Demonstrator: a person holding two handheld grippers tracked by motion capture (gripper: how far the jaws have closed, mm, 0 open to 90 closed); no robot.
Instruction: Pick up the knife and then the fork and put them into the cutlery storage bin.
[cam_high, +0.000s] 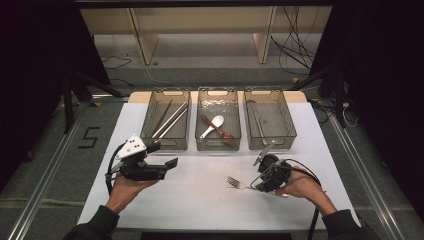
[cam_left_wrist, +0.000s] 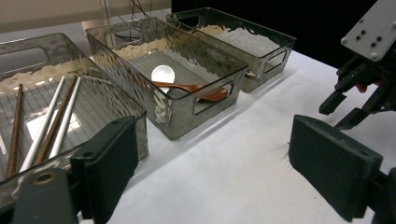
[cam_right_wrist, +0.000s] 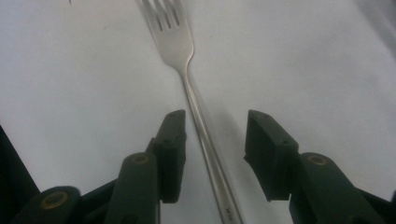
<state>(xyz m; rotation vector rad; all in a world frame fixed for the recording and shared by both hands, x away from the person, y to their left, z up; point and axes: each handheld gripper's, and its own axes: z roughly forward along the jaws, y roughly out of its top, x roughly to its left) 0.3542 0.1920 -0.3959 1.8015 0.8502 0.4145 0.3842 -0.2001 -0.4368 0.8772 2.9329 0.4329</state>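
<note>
Low over bare desk (cam_high: 200, 195), the right tool (cam_right_wrist: 212, 135) straddles the fork (cam_right_wrist: 180, 44) handle untouched; the left tool (cam_left_wrist: 210, 168) gapes, 3 bins (cam_high: 217, 145) near.

Three clear bins (cam_high: 218, 143) hold chopsticks (cam_high: 170, 120) and spoons (cam_high: 216, 125).

Dark long sleeves (cam_high: 95, 222) on both forearms. Left gripper (cam_high: 172, 163): black body, grey three-cornered plate with small screws, black cable. Right gripper (cam_right_wrist: 212, 140): dark green-black jaws, brass-coloured pivot rivets, apparently.
</note>
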